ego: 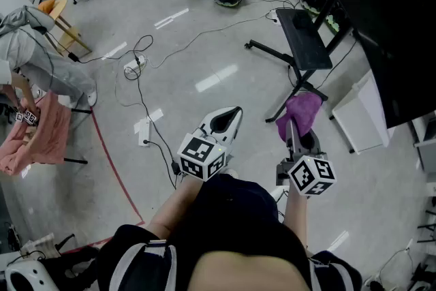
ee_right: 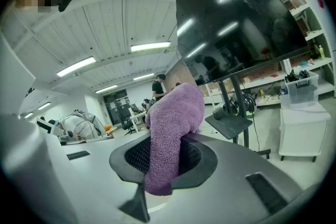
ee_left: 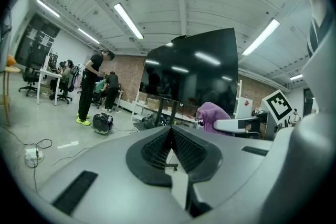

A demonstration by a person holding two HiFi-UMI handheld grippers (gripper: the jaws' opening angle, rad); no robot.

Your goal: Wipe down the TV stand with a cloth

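- Head view: You stand on a grey floor [ego: 204, 44] crossed with cables, a gripper in each hand. The left gripper [ego: 229, 118] points forward with nothing in it. The right gripper [ego: 295, 131] carries a purple cloth [ego: 302, 112], which bunches up over its tip. The black TV stand [ego: 304, 41] is just ahead of the cloth and apart from it, its shelf and feet to your front right. The TV [ego: 381, 10] fills the upper right corner, with a white cabinet [ego: 364, 116] below it. A pink fabric [ego: 34, 136] hangs on a rack at far left.
- Left gripper view: The jaws are pressed together with nothing between them. Beyond them the TV [ee_left: 191, 73] rises on the stand's posts [ee_left: 168, 110]. The cloth [ee_left: 212, 115] shows at right on the other gripper. A person in black [ee_left: 89, 86] stands far back on the left.
- Right gripper view: The jaws are clamped on the cloth [ee_right: 170, 134], which rises folded above them and hangs down between them. The stand's shelf [ee_right: 231, 123] lies past the cloth to the right, under the TV [ee_right: 236, 18]. The cabinet [ee_right: 302, 134] sits at far right with a clear box [ee_right: 302, 92] on top.
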